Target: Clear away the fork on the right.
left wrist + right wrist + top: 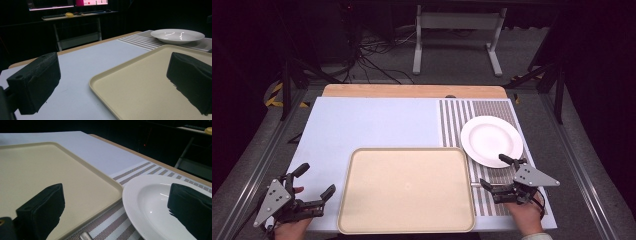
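A beige tray (407, 222) lies empty at the table's near middle, also in the left gripper view (130, 85) and the right gripper view (37, 170). To its right, a white plate (491, 140) rests on a striped placemat (454, 120). My left gripper (315, 181) stands open at the tray's left, nothing between its jaws, seen close up as left gripper (112, 82). My right gripper (497, 172) stands open at the plate's near edge, its jaws spanning the gap between tray and plate (150, 212), with the right gripper (115, 212) empty.
A pale blue mat (372, 122) covers the wooden table (412, 91). A small metal piece (85, 236) lies on the placemat beside the tray's corner. Beyond the table stand white desk legs (417, 45) and loose cables (372, 65) on the floor.
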